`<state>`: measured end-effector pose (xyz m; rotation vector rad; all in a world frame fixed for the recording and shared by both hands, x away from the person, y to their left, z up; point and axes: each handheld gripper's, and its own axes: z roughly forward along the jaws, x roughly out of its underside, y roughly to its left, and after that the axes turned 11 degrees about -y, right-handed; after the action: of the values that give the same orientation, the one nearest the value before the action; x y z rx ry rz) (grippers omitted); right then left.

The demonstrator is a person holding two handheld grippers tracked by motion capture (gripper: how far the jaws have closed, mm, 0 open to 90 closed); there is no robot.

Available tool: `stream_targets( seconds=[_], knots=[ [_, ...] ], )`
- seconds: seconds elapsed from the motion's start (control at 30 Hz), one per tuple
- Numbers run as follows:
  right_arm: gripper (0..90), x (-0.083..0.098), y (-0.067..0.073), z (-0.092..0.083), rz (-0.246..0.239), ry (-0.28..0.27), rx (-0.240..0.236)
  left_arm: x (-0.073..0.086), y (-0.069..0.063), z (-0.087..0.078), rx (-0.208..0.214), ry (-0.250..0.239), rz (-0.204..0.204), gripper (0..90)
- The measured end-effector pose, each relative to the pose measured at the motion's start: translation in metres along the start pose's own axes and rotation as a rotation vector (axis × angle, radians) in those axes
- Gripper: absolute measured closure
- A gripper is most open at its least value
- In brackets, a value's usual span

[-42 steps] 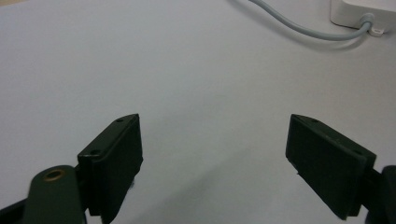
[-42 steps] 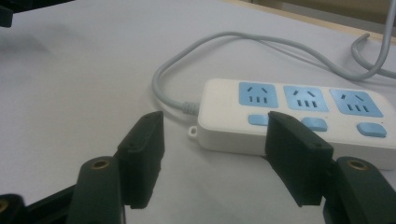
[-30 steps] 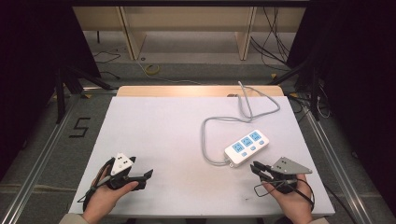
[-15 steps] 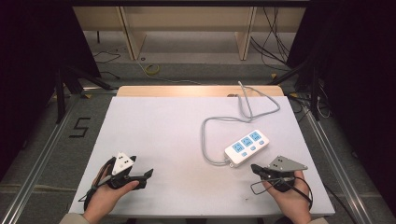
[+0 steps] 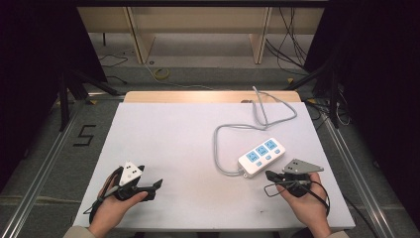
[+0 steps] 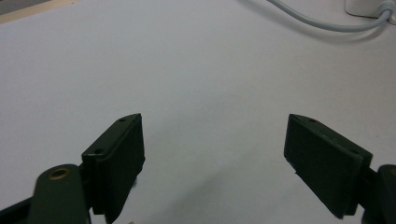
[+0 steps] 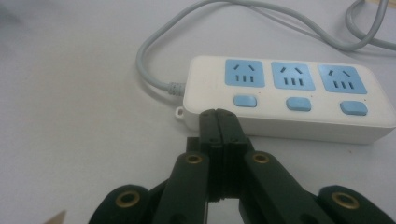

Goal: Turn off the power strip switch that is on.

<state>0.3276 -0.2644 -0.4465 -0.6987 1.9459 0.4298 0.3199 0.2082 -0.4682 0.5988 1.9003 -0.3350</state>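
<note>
A white power strip (image 5: 261, 156) with three blue sockets and three blue switches lies at the right of the white table (image 5: 188, 144). Its grey cable (image 5: 233, 129) loops back toward the far edge. My right gripper (image 5: 268, 174) is shut with nothing in it. In the right gripper view its closed tips (image 7: 218, 114) point at the near side of the strip (image 7: 285, 93), just short of it, close to the cable (image 7: 154, 51) end. My left gripper (image 5: 156, 186) rests at the front left, open and empty (image 6: 215, 154) over bare table.
A wooden strip (image 5: 208, 96) borders the table's far edge, where the cable drops off. Floor cables and shelving legs lie beyond. Metal rails (image 5: 44, 163) run along both sides of the table. The cable (image 6: 322, 23) crosses the far corner of the left gripper view.
The right gripper's jaws have come together into a single closed tip aimed at the power strip. The left hand and its gripper have stayed put.
</note>
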Motion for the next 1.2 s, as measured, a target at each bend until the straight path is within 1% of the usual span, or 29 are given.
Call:
stream_targets(
  seconds=[0.13, 0.3, 0.6, 0.67, 0.9, 1.0, 1.2],
  knots=[
    [90.0, -0.003, -0.003, 0.001, 0.004, 0.014, 0.009, 0.0, 0.0, 0.0, -0.002, -0.003, -0.001, 20.3],
    [90.0, -0.008, -0.007, 0.002, 0.005, 0.019, 0.017, 0.0, 0.0, 0.0, -0.003, -0.003, 0.003, 20.3],
    [90.0, -0.014, -0.008, 0.007, 0.013, 0.047, 0.023, 0.0, 0.0, 0.0, -0.006, -0.003, 0.001, 20.3],
    [90.0, -0.016, -0.009, 0.008, 0.009, 0.052, 0.023, 0.0, 0.0, 0.001, -0.004, -0.001, 0.003, 20.2],
    [90.0, -0.021, -0.014, 0.009, 0.036, 0.075, 0.04, 0.0, 0.0, 0.001, -0.002, 0.006, 0.005, 20.1],
    [90.0, -0.023, -0.016, 0.01, 0.046, 0.091, 0.038, 0.0, 0.0, 0.001, -0.005, 0.004, 0.005, 20.1],
    [90.0, -0.027, -0.017, 0.014, 0.048, 0.116, 0.031, 0.0, 0.001, 0.001, -0.005, 0.005, 0.005, 20.1]
  ],
)
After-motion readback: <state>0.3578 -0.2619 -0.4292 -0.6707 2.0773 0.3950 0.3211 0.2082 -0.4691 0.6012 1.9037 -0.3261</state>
